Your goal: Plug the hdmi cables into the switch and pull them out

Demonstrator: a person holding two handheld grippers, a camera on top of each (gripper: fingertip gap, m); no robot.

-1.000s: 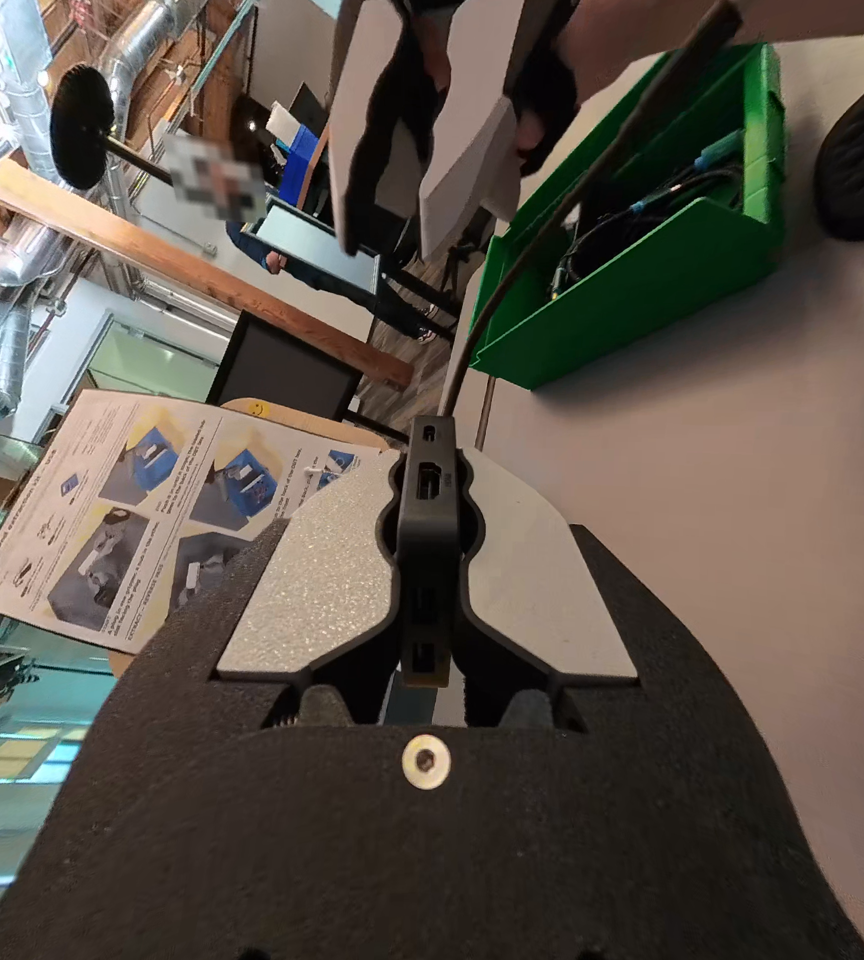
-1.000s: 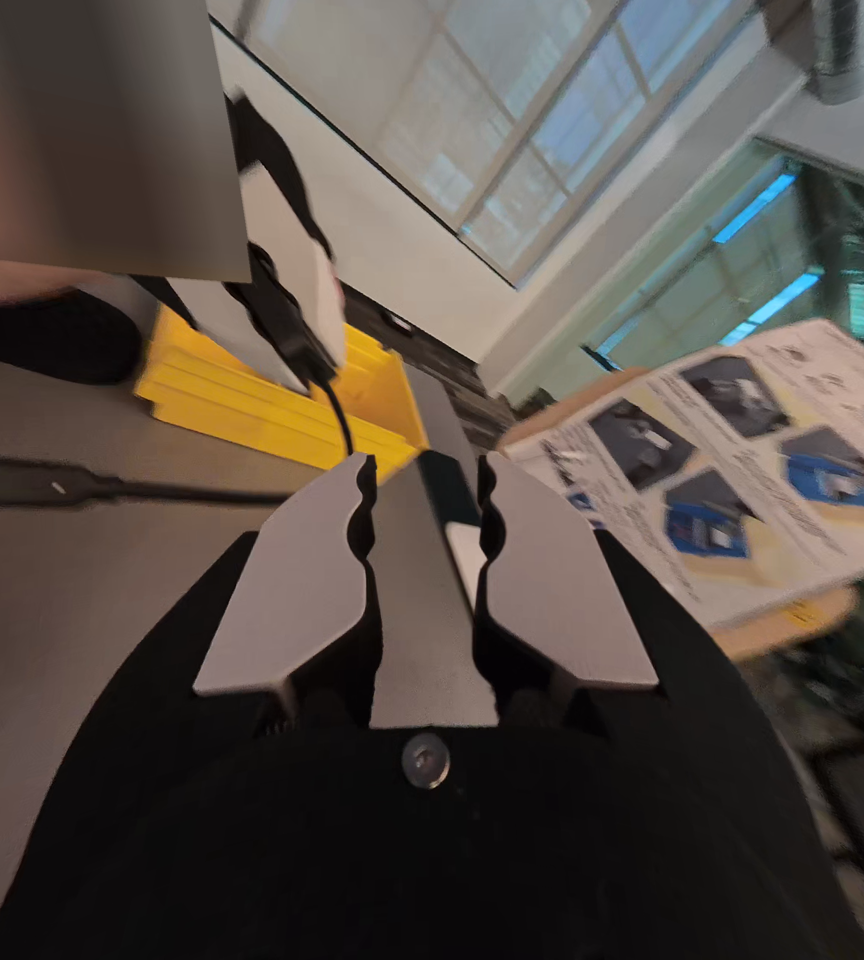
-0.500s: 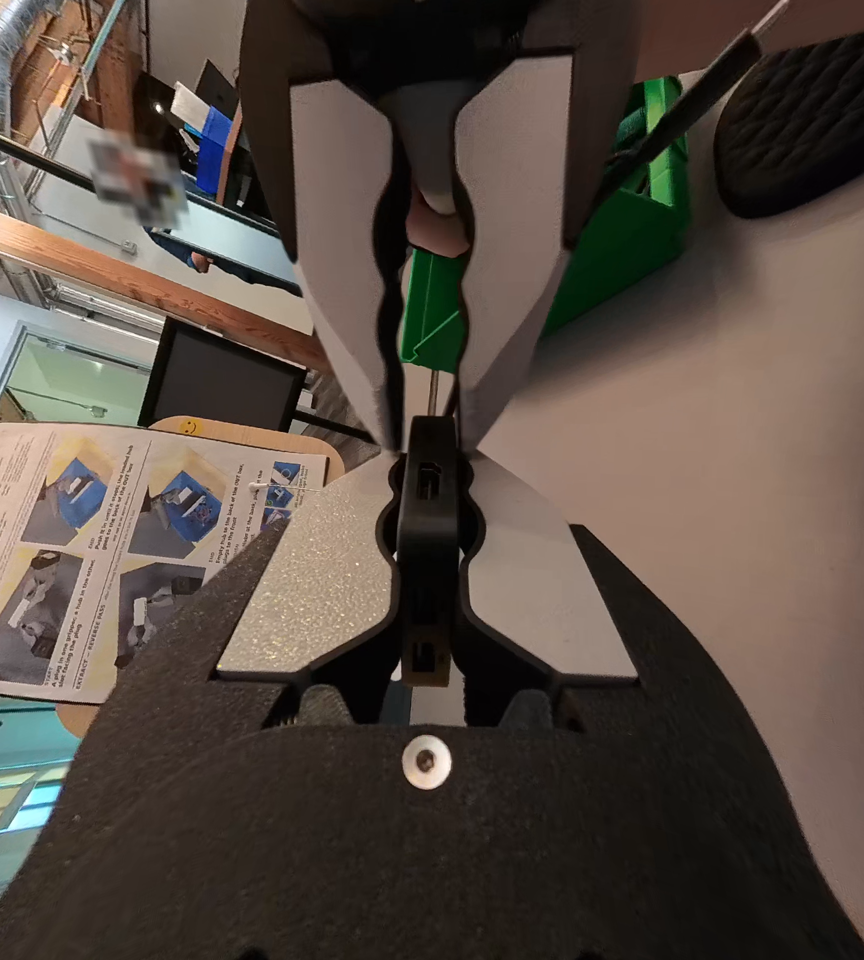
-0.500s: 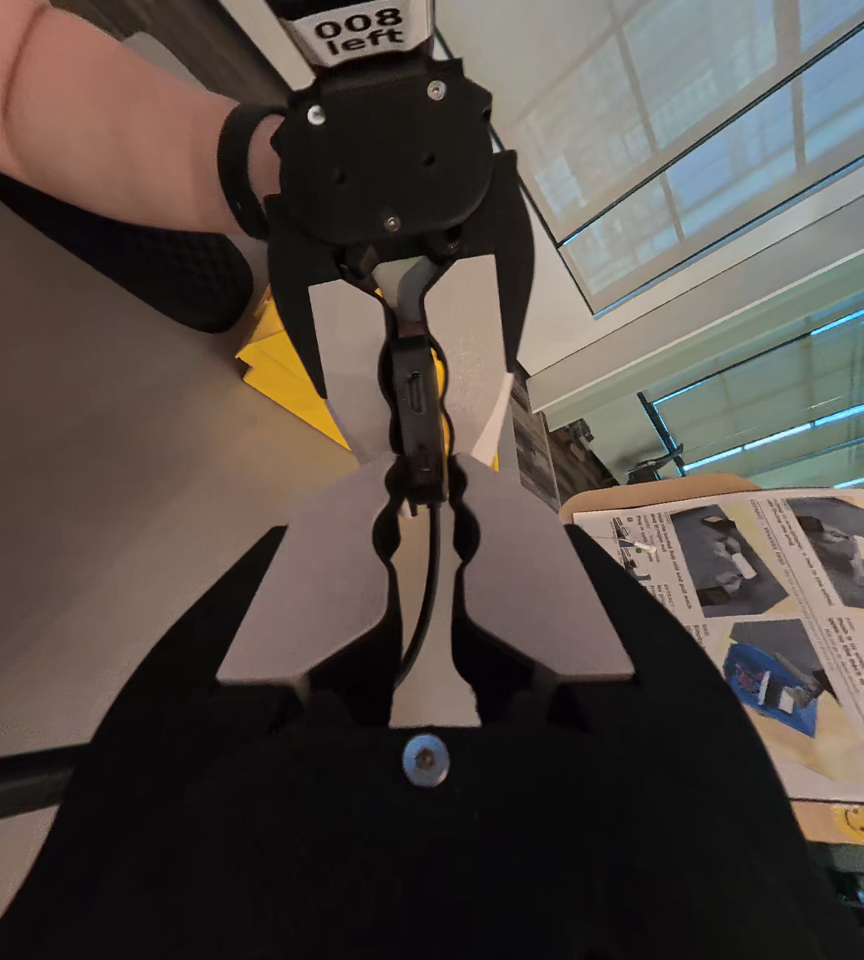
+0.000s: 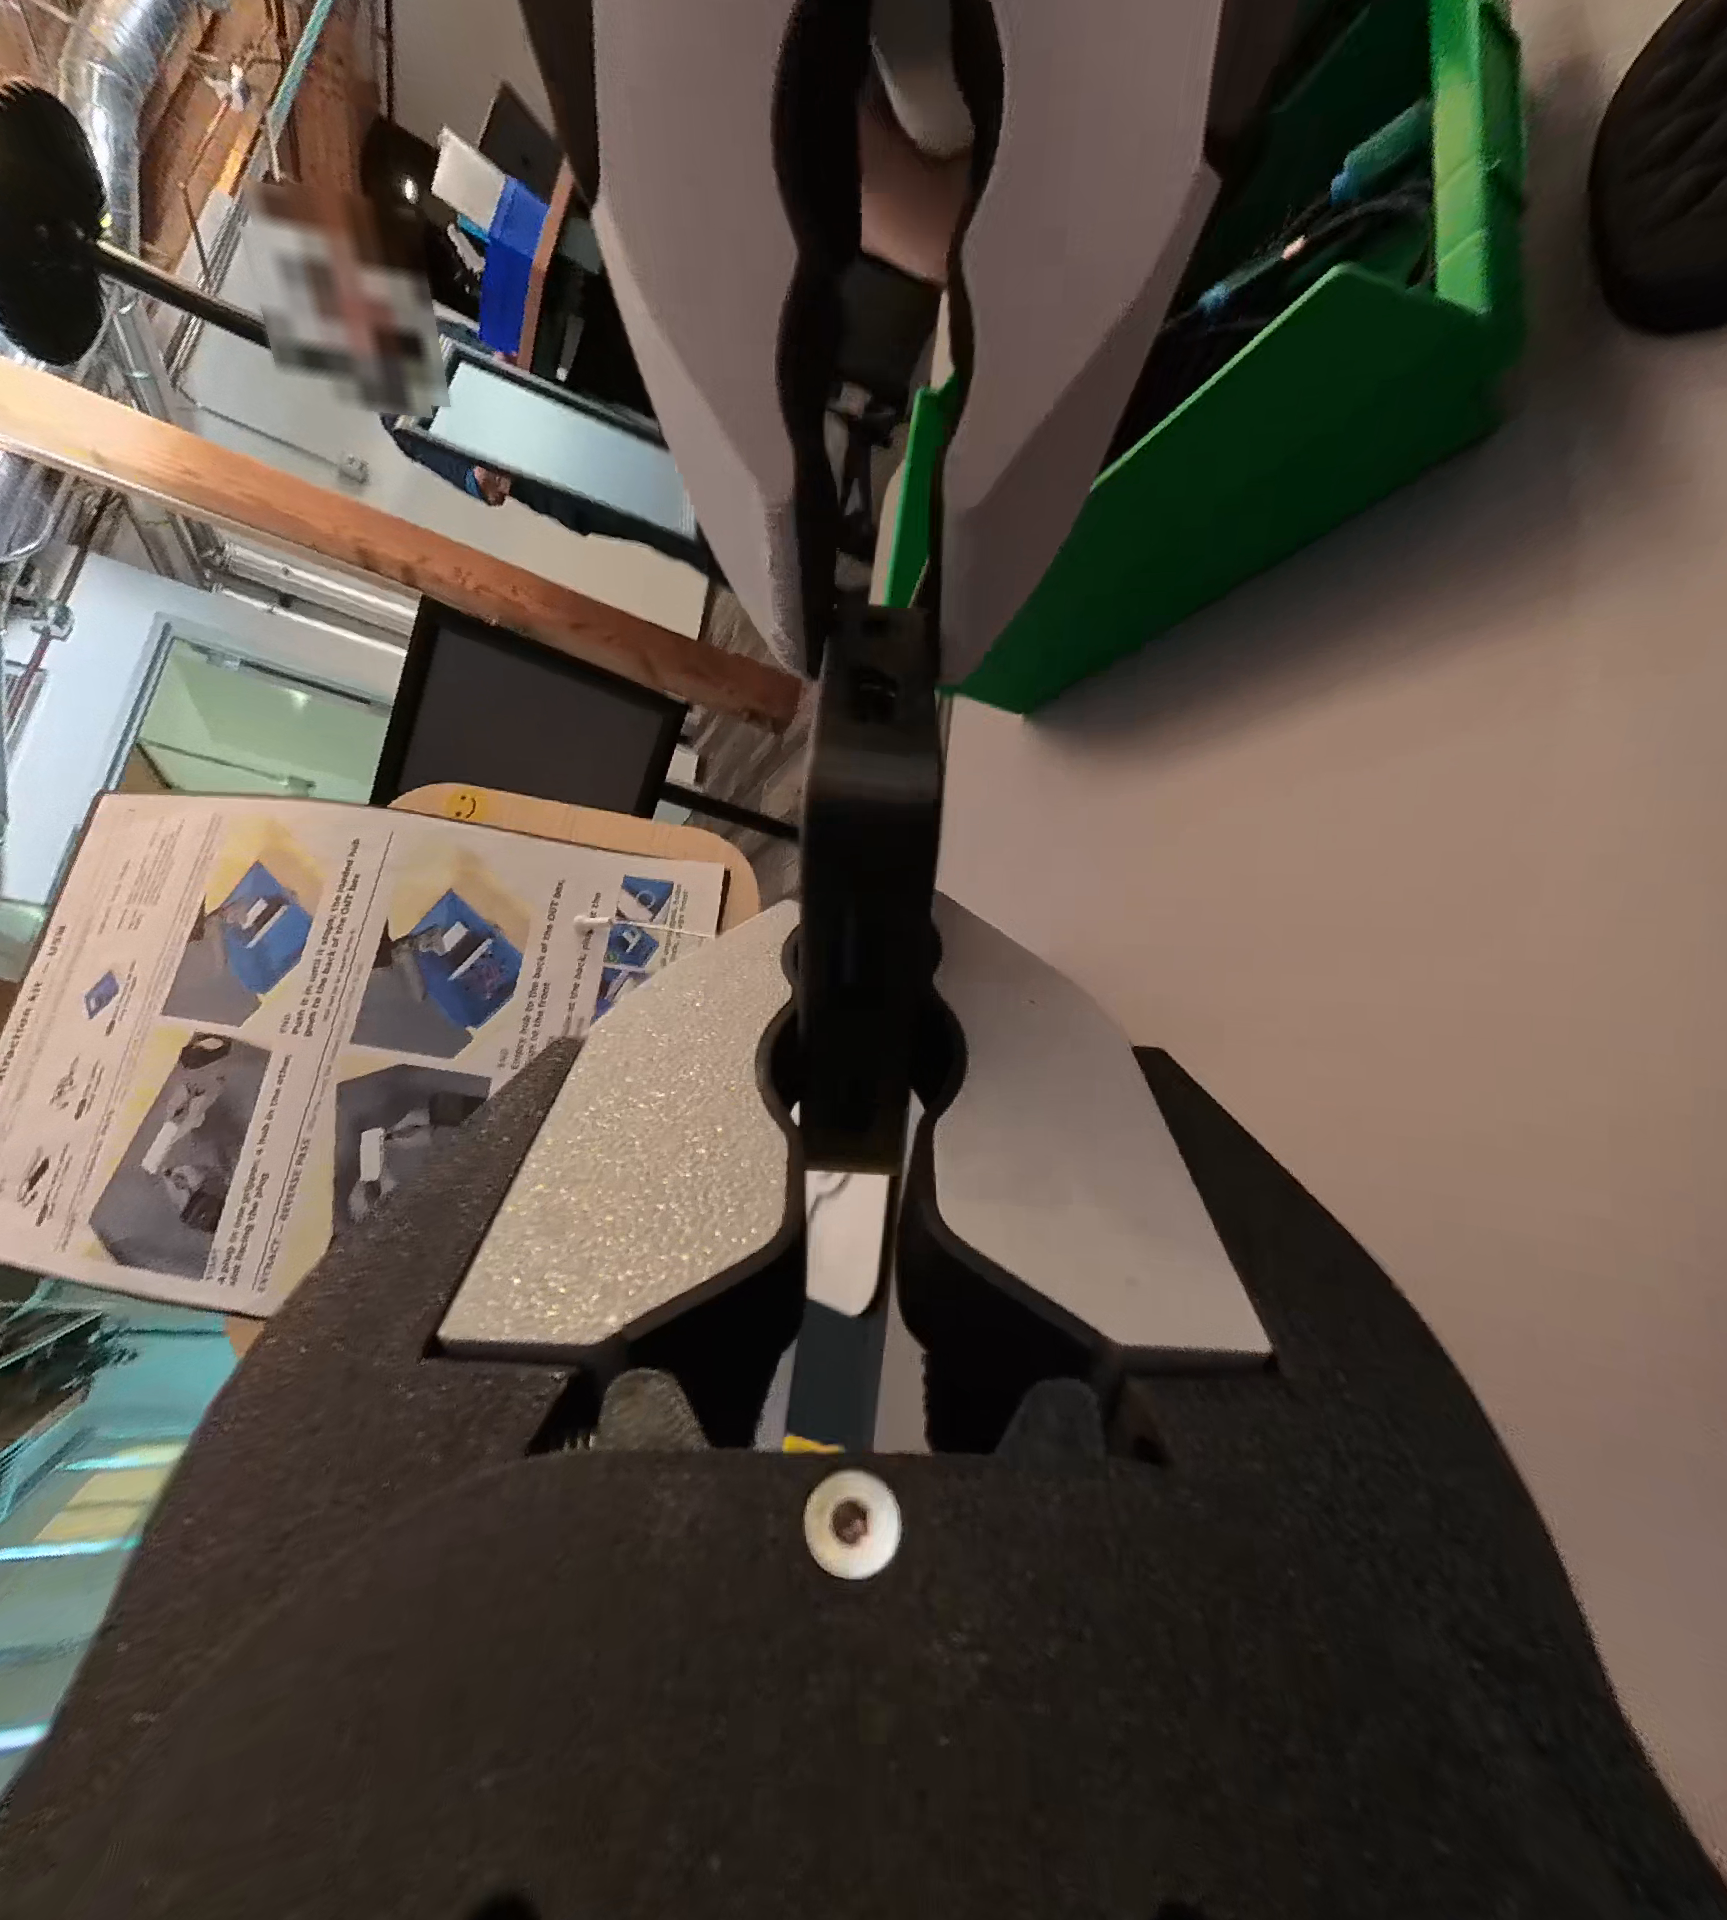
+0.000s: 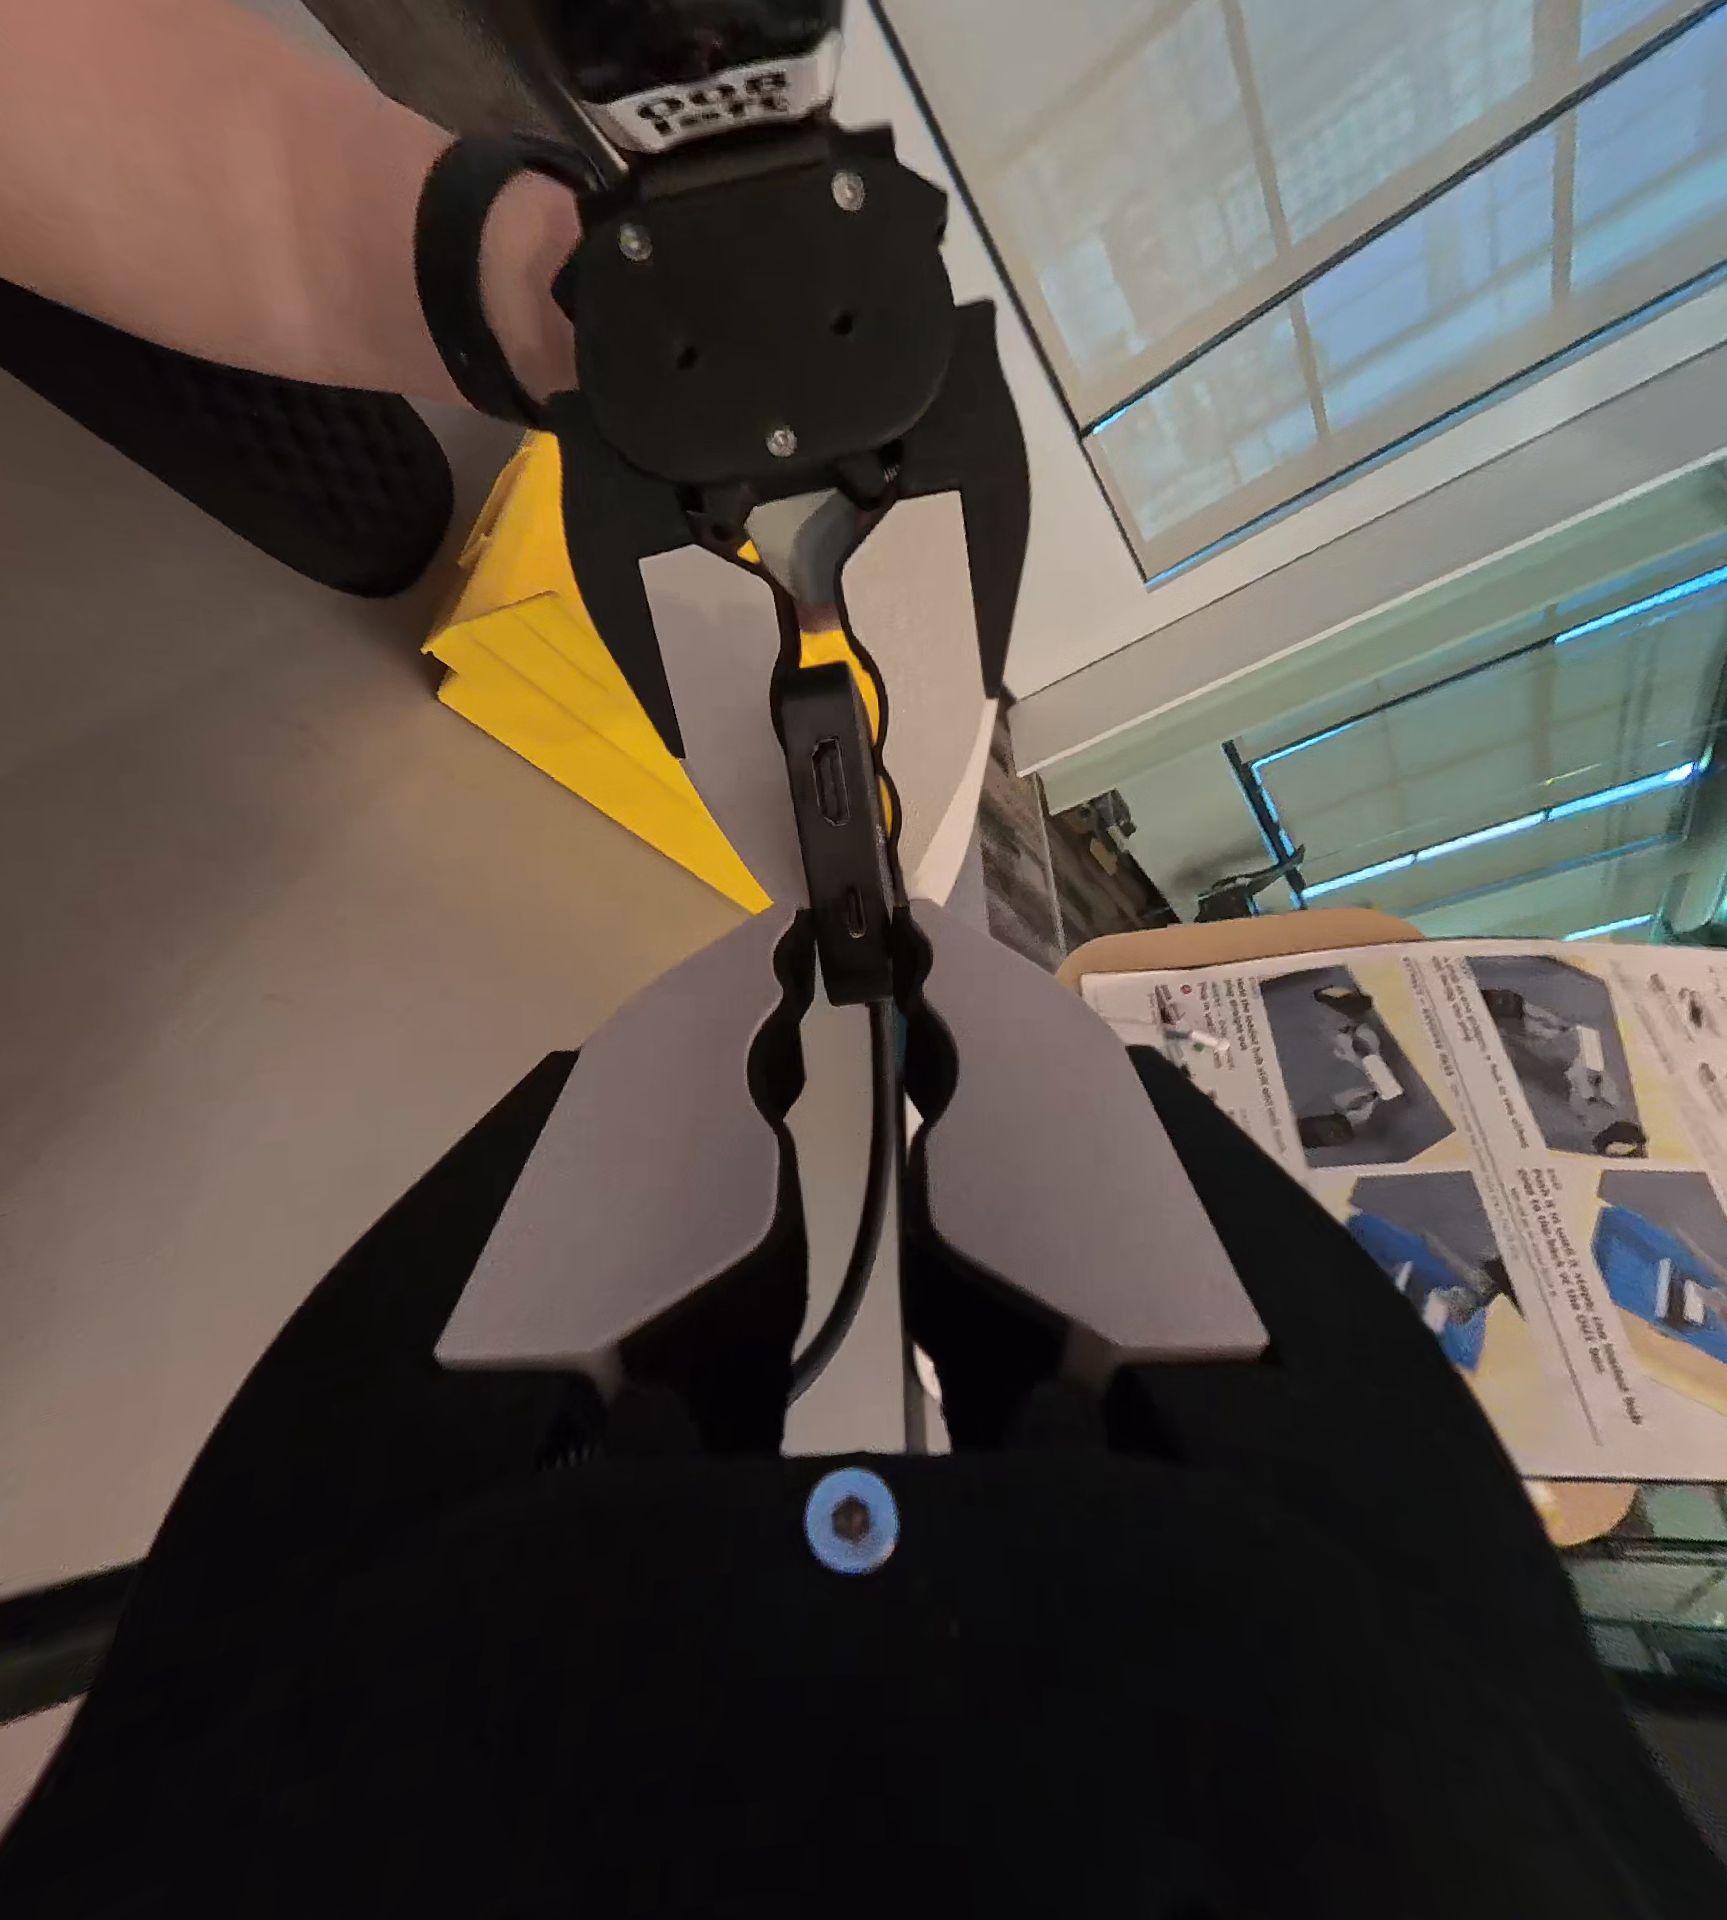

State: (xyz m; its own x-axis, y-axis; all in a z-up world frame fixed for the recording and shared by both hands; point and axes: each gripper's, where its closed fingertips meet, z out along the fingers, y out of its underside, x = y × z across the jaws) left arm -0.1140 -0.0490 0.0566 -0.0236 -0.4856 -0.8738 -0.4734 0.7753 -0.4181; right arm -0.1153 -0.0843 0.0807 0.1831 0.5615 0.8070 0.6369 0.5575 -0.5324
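Note:
The black switch [image 5: 869,831] is a slim block with a port on its edge. My left gripper [image 5: 864,935] is shut on its near half. My right gripper [image 5: 874,644] reaches in from the top, its fingertips closed on the far end. In the right wrist view my right gripper [image 6: 851,935] pinches the switch [image 6: 833,800] at its cable end. The switch's own black cable [image 6: 864,1195] runs back between the fingers. The left gripper [image 6: 828,717] faces me, holding the other end. A black cable plug [image 6: 17,1652] lies blurred on the grey table [image 6: 163,935].
A green bin [image 5: 1254,499] with cables stands behind on the table [image 5: 1410,1039]. A yellow bin [image 6: 568,686] and a black padded mat [image 6: 267,447] lie near a person's arm [image 6: 163,208]. A printed instruction sheet [image 5: 215,1039] [image 6: 1461,1143] sits beyond the table edge. The tips of one gripper are about 4 cm away from the tips of the other.
My right gripper swung in to face the left one and closed on the switch's cable end. The switch now sits farther forward in my left fingers.

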